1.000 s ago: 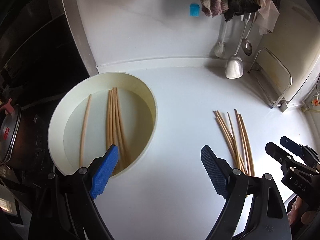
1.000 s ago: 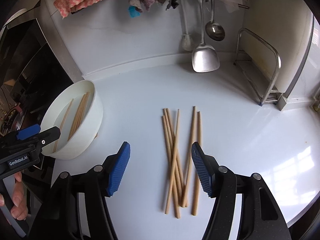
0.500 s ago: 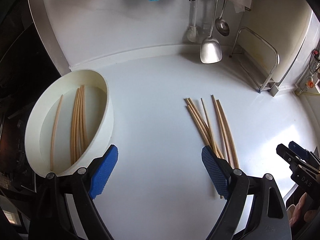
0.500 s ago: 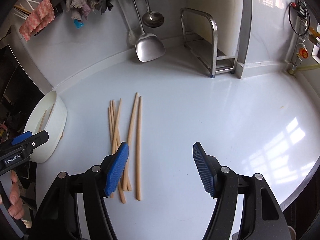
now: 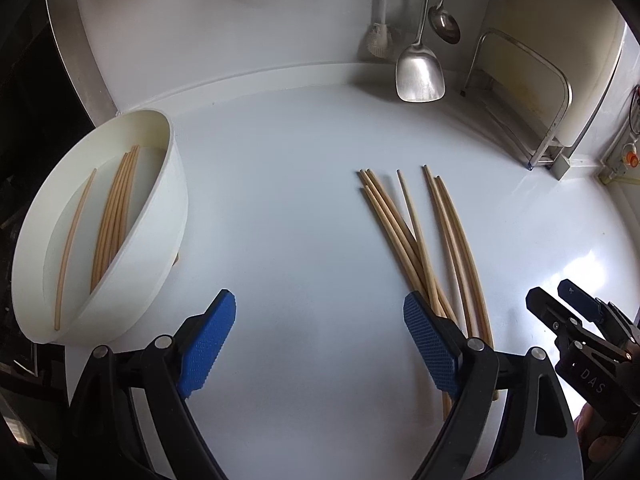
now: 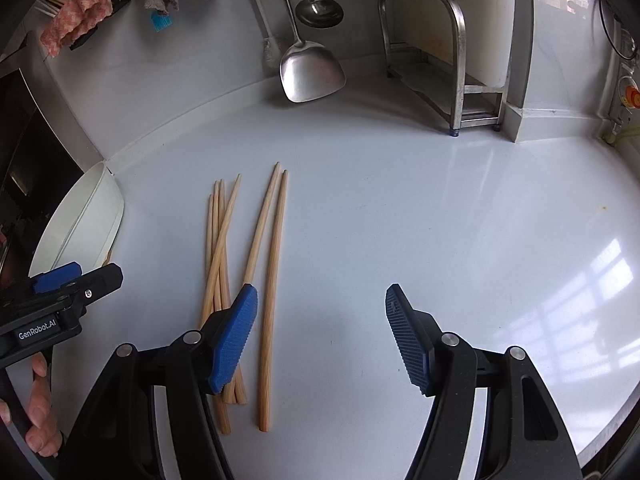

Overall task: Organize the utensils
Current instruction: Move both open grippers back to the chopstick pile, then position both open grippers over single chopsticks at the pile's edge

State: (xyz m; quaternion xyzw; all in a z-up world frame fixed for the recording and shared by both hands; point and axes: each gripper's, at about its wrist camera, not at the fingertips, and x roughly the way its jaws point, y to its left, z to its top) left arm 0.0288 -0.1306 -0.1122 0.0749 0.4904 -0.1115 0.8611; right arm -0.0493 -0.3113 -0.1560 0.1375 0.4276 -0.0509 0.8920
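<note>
Several loose wooden chopsticks (image 5: 420, 232) lie on the white counter (image 5: 288, 200), also seen in the right wrist view (image 6: 240, 264). A white bowl (image 5: 160, 216) at the left holds several more chopsticks (image 5: 114, 216); its rim shows in the right wrist view (image 6: 86, 220). My left gripper (image 5: 320, 340) is open and empty, above the counter between bowl and loose chopsticks. My right gripper (image 6: 320, 332) is open and empty, just right of the loose chopsticks; its left pad (image 6: 234, 340) overlaps them in view.
A metal spatula (image 5: 420, 76) and ladle (image 5: 444, 24) hang on the back wall. A steel rack (image 6: 444, 64) stands at the back right. Cloths (image 6: 76, 20) hang at the upper left. The counter edge runs along the right side.
Both grippers have swung to the right. The left gripper has moved away from the bowl toward the loose chopsticks. Both stay open and empty.
</note>
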